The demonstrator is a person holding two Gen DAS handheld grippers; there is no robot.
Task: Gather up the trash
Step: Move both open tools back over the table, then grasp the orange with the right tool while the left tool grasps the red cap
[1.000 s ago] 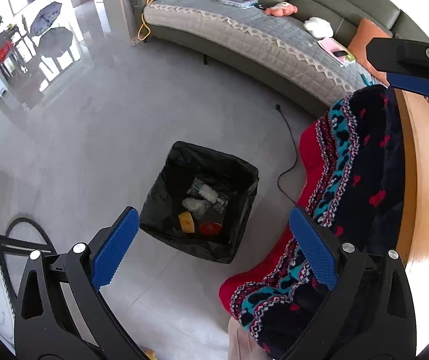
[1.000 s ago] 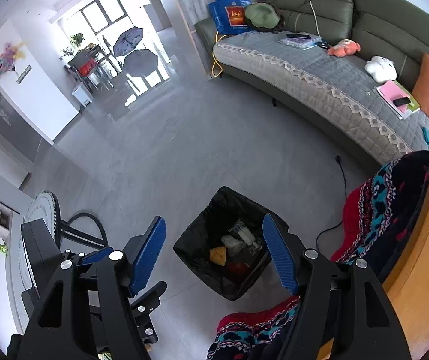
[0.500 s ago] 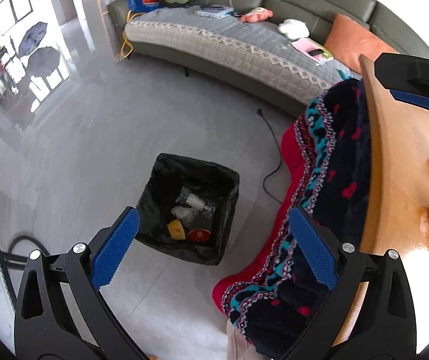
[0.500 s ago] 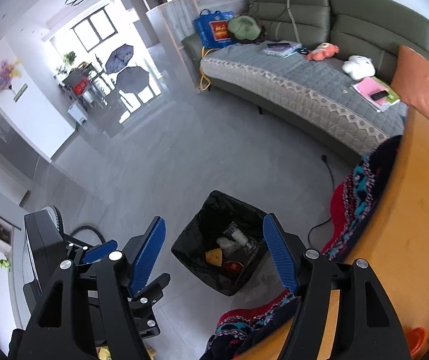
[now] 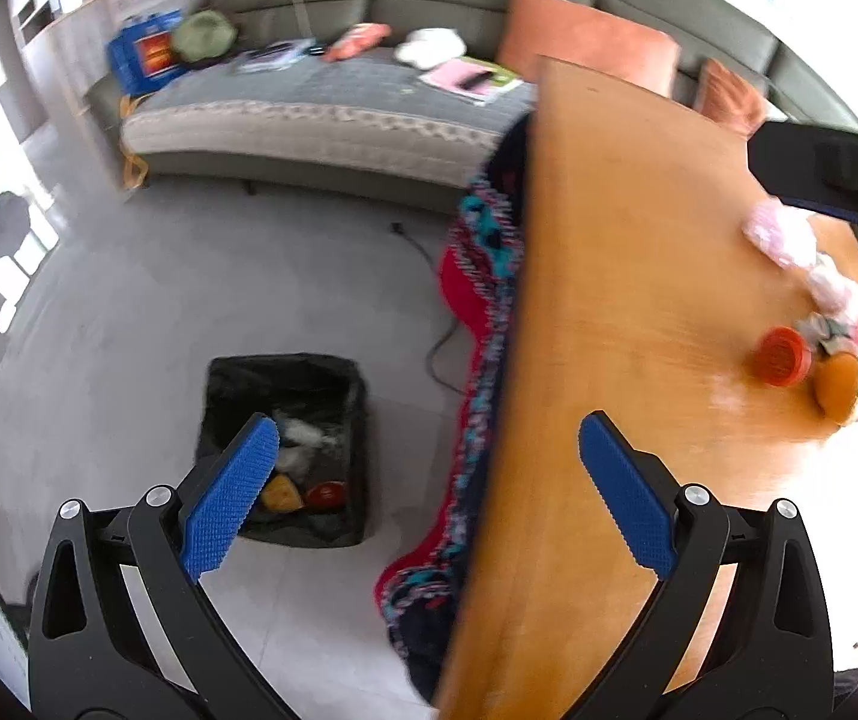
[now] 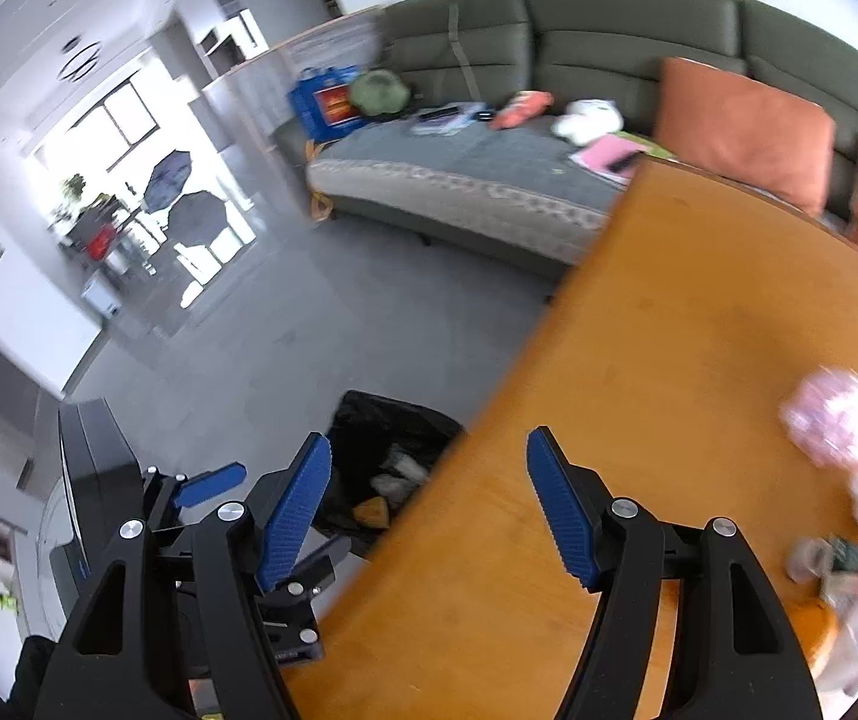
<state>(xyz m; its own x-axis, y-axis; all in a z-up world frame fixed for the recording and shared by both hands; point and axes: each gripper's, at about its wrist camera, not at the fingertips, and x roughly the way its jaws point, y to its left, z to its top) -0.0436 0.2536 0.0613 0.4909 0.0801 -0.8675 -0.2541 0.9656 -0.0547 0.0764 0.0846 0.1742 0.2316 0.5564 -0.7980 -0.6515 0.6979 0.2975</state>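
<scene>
On the wooden tabletop (image 5: 639, 276), far right side: remaining trash, namely a pink crumpled wrapper (image 5: 780, 234), an orange-red cap (image 5: 780, 355), an orange round item (image 5: 840, 387) and mixed wrappers behind them. On the floor left of the tabletop: black-lined trash bin (image 5: 288, 447), already holding several discarded pieces. My left hand-held gripper (image 5: 429, 483) has its jaws spread wide, nothing between them; my right hand-held gripper (image 6: 429, 507) likewise, wide apart and carrying nothing. Step in hand, as I judge it: reach for the next piece. I would take one item at a time, the nearest and firmest first, and pinch crumpled film at its bulk. Poorly seen: the pile is motion-blurred and cut by the frame edge; item count and kind uncertain.
</scene>
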